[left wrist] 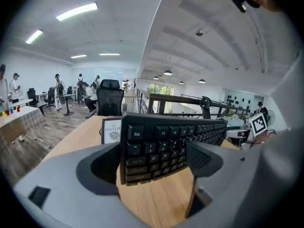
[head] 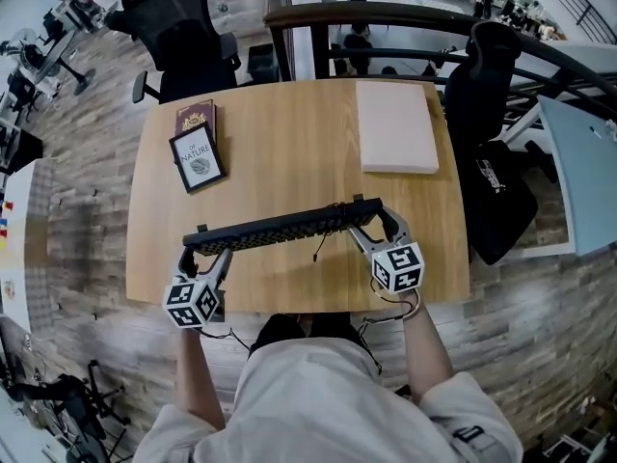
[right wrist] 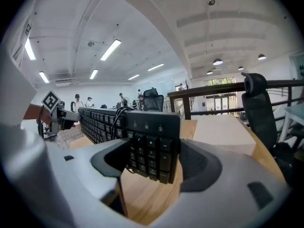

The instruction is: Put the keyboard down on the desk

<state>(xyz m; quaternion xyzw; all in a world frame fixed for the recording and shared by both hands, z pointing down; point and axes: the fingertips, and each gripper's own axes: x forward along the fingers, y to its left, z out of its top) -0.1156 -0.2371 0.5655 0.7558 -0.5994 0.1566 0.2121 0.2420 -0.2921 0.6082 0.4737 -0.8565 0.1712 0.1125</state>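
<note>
Over the near half of the wooden desk [head: 289, 133], you've got the black keyboard [head: 284, 228] up on its long edge, keys facing you, running left to right, with a shadow on the wood under it. Can't tell whether the lower edge touches the desk.

Left gripper [head: 198, 249] is clamped on the Esc end: in the left gripper view, one jaw sits on the key face and the other behind the back, with the keyboard [left wrist: 166, 144] filling the gap between them.

Right gripper [head: 371, 222] is clamped the same way on the numpad end [right wrist: 147, 141], jaws fairly wide around the body. The cable [head: 318, 244] loops off the keyboard's back and hangs near its middle.

Far left on the desk is a framed "Nature" card [head: 197, 157], touching a dark red booklet [head: 196, 116] behind it. Far right is a white slab [head: 395, 125], well apart from the keyboard. A black office chair [head: 183, 37] stands beyond the far edge.
</note>
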